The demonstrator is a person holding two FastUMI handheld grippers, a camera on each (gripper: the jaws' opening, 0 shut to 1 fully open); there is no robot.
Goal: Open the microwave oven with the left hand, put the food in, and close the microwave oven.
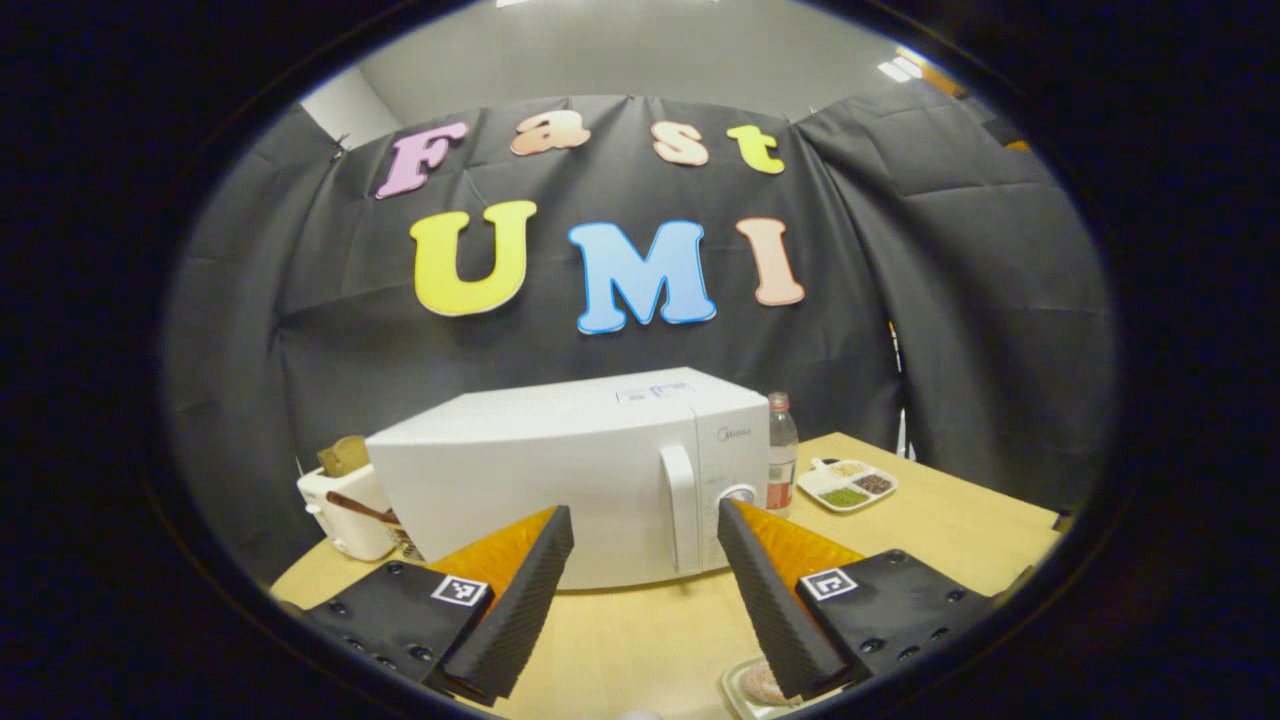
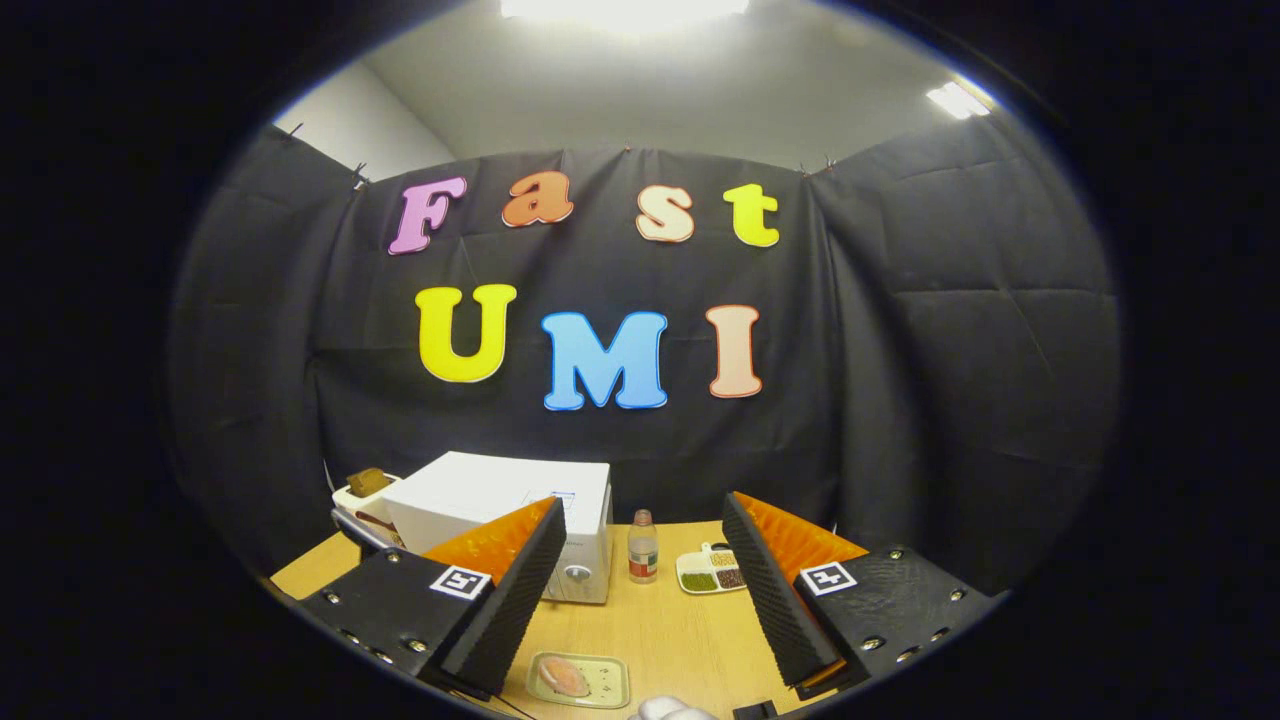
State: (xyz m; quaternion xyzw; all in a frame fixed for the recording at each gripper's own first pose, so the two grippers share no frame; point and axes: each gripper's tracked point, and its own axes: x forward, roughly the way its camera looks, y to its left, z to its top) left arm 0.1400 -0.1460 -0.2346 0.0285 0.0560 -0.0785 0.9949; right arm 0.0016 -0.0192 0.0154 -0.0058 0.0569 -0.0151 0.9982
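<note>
The microwave (image 1: pixel 580 480) sits shut on the counter (image 1: pixel 640 630), its upright handle (image 1: pixel 680 505) just ahead of the left claw (image 1: pixel 645 590), which hangs released with its fingers spread. The food (image 2: pixel 565 677) lies on a small plate (image 2: pixel 600 690) near the front edge, below the right claw (image 2: pixel 645 590), also released. To open well, the left claw should line up on the handle, close squarely around it, then pull along the door's swing rather than straight back.

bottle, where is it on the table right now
In the right gripper view the bottle stands upright near the back of the table, between the microwave on its left and the small divided dish on its right.
</note>
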